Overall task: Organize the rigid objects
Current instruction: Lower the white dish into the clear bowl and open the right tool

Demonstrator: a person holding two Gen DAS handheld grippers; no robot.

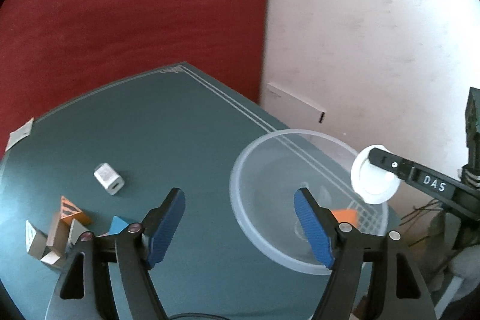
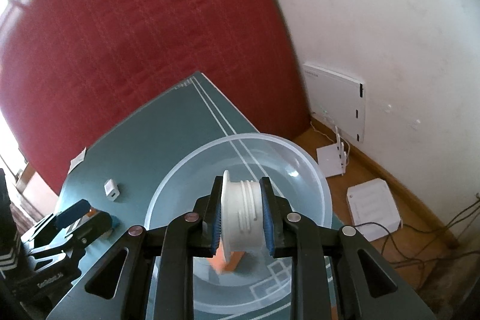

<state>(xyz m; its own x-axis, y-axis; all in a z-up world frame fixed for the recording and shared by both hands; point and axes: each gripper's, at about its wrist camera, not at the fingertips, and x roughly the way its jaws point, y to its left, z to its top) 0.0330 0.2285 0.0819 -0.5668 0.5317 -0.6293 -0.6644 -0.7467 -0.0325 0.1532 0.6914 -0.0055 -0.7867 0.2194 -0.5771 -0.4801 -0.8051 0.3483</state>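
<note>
Your right tongs (image 2: 241,218) pinch a white threaded plastic fitting (image 2: 240,213) by its two ends and hold it above the clear plastic bowl (image 2: 315,170), which sits at the right side of the green table (image 2: 156,134). Your left tongs (image 1: 240,225) hang spread and empty over the table between the bowl and the loose items on the left. The risk from here, as it looks, is the release: the fitting is round and flanged, so dropped from this height it could bounce or roll up the bowl's sloped wall, and the light bowl itself stands close to the table's right edge, where a knock from either tool could push it off. Seen from the left wrist, the fitting (image 1: 375,179) hovers near the bowl's far right rim rather than its centre, which adds to the chance of a miss. Inside the bowl lies one orange block (image 1: 345,215) and nothing else that can be made out. Waiting on the table are a white charger cube (image 1: 108,179), a striped orange block (image 1: 72,210), a blue block (image 1: 120,225) and small cardboard boxes (image 1: 45,245).
</note>
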